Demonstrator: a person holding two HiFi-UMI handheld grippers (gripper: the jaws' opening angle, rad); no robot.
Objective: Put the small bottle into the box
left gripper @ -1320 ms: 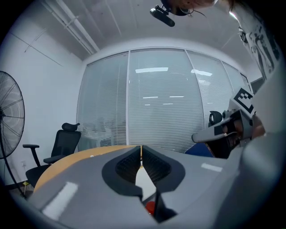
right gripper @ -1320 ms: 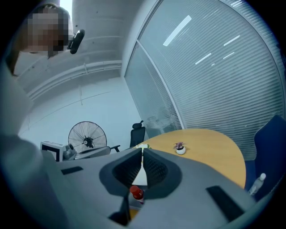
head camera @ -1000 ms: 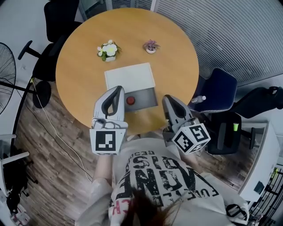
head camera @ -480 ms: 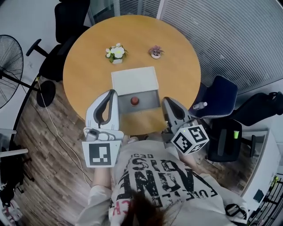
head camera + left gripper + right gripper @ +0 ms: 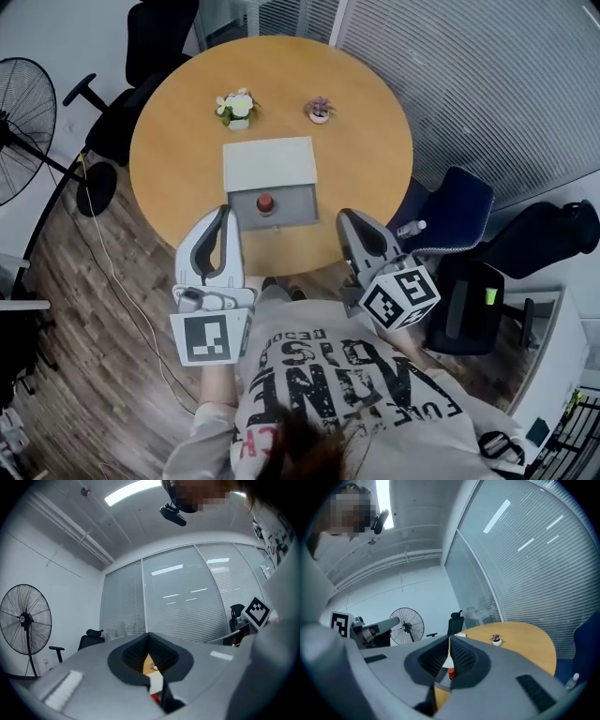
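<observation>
Both grippers hang at the near rim of a round, honey-coloured wooden table (image 5: 178, 159), and the task's thing is already housed. The small bottle with a red cap (image 5: 265, 202) stands upright inside the open grey compartment of the flat white rectangular box (image 5: 270, 161), near that compartment's middle. From above we cannot tell whether the compartment is a pulled-out drawer or the base under a folded-back lid.

The left gripper (image 5: 223, 214) sits at about 7 o'clock from the box. In its own view (image 5: 149, 637) we see its grey fingers pressed together with nothing between them. The right gripper (image 5: 345, 217) sits at about 5 o'clock from the box, clear of it. Its own view (image 5: 449, 637) shows its fingers likewise pressed together on nothing. The red cap (image 5: 451, 673) peeps out just below the line where they meet, farther off on the table.

At 11 o'clock from the box we find a little pot of white flowers (image 5: 235, 108), and at 1 o'clock a smaller pot of purple flowers (image 5: 319, 111). A black standing fan (image 5: 19, 131) is at 9 o'clock, off the table. A blue chair (image 5: 459, 202) stands at 3 o'clock, with a clear plastic bottle (image 5: 412, 228) lying on it.
</observation>
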